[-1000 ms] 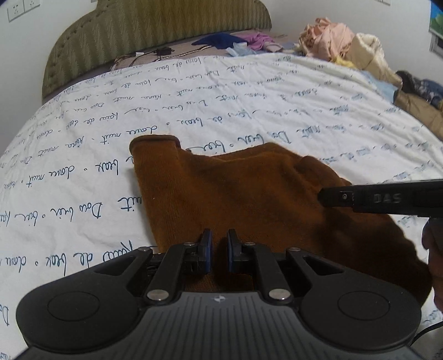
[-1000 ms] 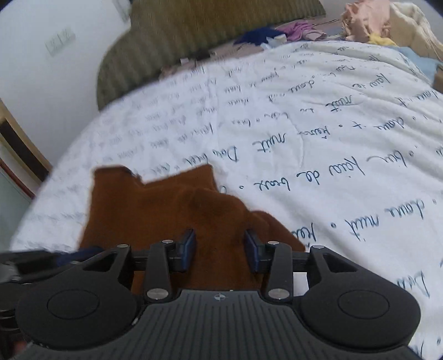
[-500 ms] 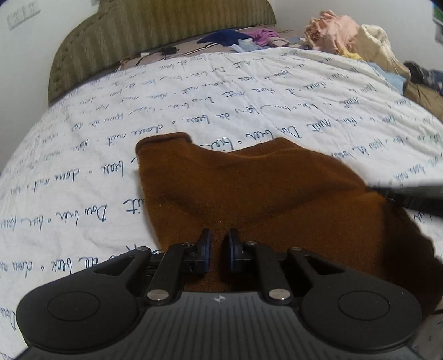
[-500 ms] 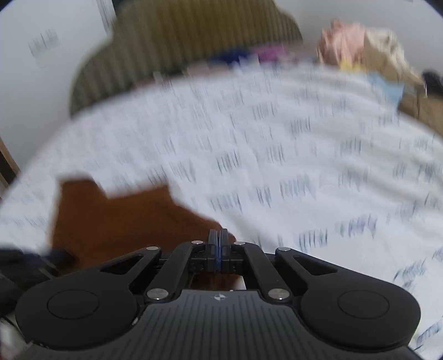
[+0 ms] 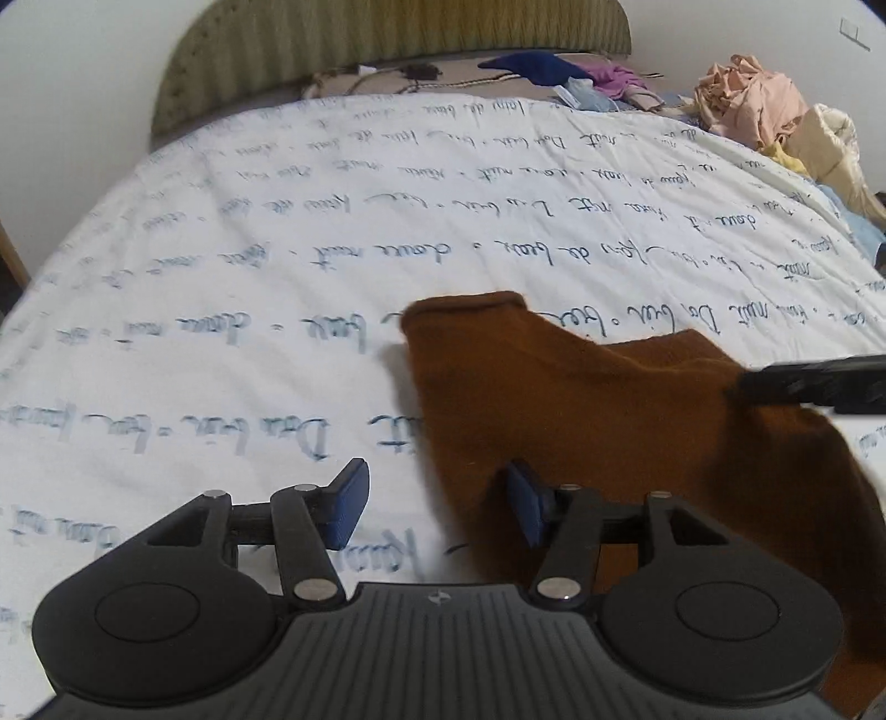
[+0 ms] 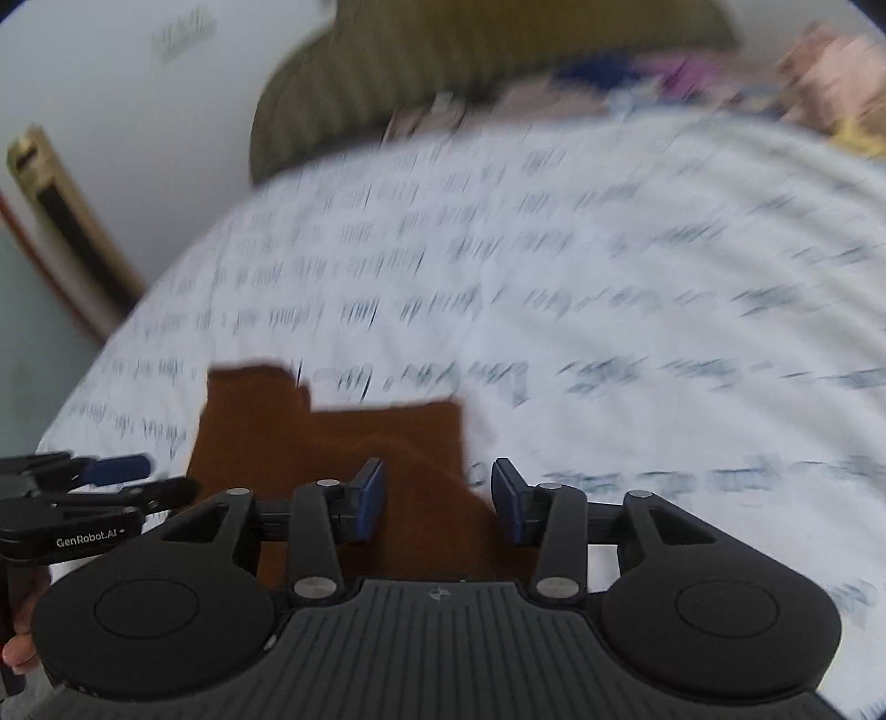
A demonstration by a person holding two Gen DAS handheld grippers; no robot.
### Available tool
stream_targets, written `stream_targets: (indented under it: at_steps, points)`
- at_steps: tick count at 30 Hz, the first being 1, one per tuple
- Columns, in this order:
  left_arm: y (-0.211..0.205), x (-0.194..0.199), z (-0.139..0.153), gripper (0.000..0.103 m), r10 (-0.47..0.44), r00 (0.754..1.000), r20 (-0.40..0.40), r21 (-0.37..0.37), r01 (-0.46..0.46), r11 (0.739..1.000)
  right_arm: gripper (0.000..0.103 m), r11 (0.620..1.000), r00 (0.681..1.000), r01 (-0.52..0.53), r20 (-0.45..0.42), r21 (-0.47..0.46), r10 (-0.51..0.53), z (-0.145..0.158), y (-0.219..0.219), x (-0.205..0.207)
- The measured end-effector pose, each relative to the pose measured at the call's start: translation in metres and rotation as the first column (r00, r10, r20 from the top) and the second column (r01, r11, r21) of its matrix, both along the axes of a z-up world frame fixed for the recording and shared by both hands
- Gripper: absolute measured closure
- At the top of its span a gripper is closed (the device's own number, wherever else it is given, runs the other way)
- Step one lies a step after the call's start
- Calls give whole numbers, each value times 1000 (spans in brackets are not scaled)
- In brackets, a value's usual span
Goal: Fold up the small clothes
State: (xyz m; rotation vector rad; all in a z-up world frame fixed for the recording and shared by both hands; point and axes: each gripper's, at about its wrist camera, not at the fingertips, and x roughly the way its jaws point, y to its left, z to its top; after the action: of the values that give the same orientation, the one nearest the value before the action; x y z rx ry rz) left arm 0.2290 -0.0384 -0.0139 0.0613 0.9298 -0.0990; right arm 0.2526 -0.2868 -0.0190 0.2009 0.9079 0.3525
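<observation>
Both claws gape wide and grip nothing: the left claw (image 5: pixel 437 507) hangs low over the near left edge of the rust-brown knitted garment (image 5: pixel 598 421), and the right claw (image 6: pixel 437 501) straddles its near right edge. Lying flat on the bed's white quilt printed with blue cursive script (image 5: pixel 387 232), the garment runs lengthwise away from the claws, one narrow cuffed end pointing toward the olive ribbed headboard (image 5: pixel 387 50). Loose clothes are heaped along the bed's far right side (image 5: pixel 747 99), against white walls.
</observation>
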Motion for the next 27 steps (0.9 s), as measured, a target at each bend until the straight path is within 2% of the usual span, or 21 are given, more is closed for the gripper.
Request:
stream_targets:
  at_steps: [2,4,5,7,9,10,11,13,15,17,20,21,23,25,27]
  points:
    - [-6,10,-7,47,-17,1000,-11,20,17,1000,46,999,998,-37,-46,-31,36,-13,11,15]
    - [-7,21,-16,35,6,999,-48,15,-5,1000,40,992,998,-46,-48,-115,41,-25,21,19]
    - [-6,24,-18,33,21,998,-56,3,-21,1000,39,990,998,-64,-37,-128,59,-29,24,19]
    - [-1,29,-20,31,37,997,-68,-36,-39,999,38,994,997,-65,-56,-89,60,-34,21,24]
    - [5,32,-22,31,43,995,-85,-79,-50,996,55,997,996,-65,-66,-30,63,-34,14,28]
    - [8,34,-21,32,47,995,-92,-98,-56,994,73,997,993,-73,-89,26,75,-34,10,31]
    - [11,35,-20,35,58,994,-90,-120,-68,990,76,995,991,-70,-113,65,77,-35,8,33]
    - [13,36,-16,66,47,995,-87,-158,-60,986,81,996,993,-47,-106,71,54,-32,8,33]
    - [12,33,-11,71,32,995,-90,-182,-48,982,84,995,997,-13,-72,94,20,-28,2,29]
    - [7,29,-7,71,16,998,-67,-152,-26,988,84,991,1000,9,-21,130,-6,-21,-3,19]
    - [10,23,-11,69,17,998,-53,-172,-25,985,85,994,997,26,72,107,-34,-12,-7,-4]
    - [11,22,-13,65,17,999,-48,-174,-25,984,86,996,995,38,87,79,-45,-15,-7,-7]
    - [11,17,-15,58,19,999,-39,-157,-25,987,86,995,996,86,7,45,-87,-41,-11,3]
    - [11,8,-14,45,21,999,-25,-129,-24,991,83,984,994,109,-29,138,-106,-46,-21,7]
    - [14,-6,-9,45,-7,1000,-18,-155,4,988,75,969,992,123,-49,213,-115,-36,-33,3]
